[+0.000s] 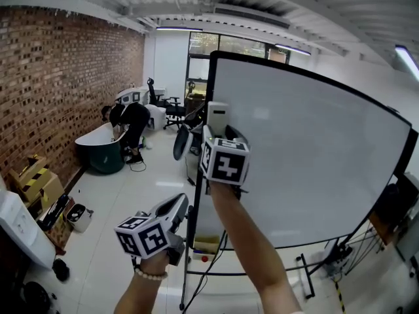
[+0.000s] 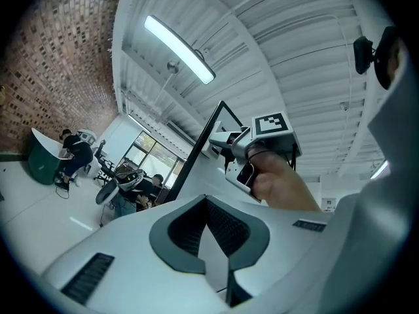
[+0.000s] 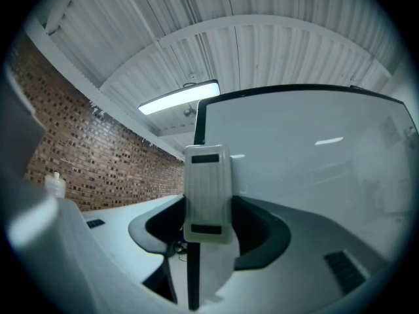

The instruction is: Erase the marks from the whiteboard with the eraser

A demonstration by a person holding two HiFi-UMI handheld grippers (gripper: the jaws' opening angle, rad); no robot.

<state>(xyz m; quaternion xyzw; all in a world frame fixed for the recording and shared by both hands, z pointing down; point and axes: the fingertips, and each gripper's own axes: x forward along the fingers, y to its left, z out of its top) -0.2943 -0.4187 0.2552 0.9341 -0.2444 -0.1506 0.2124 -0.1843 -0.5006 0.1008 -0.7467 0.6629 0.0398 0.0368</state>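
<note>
Left gripper: a rounded, pistol-shaped shell of pale grey moulded plastic. Its own view shows dark grey ribbed pads lining the V-shaped mouth, and dark slotted rectangular insets set into the shell on either side.

Right gripper: the same pale grey shell, with matching dark grey mouth pads and a matching slotted inset.

Each unit carries a white cube printed with black square markers: the left cube and the right cube.

Worn items: one bracelet of pale round beads on the left wrist.
</note>
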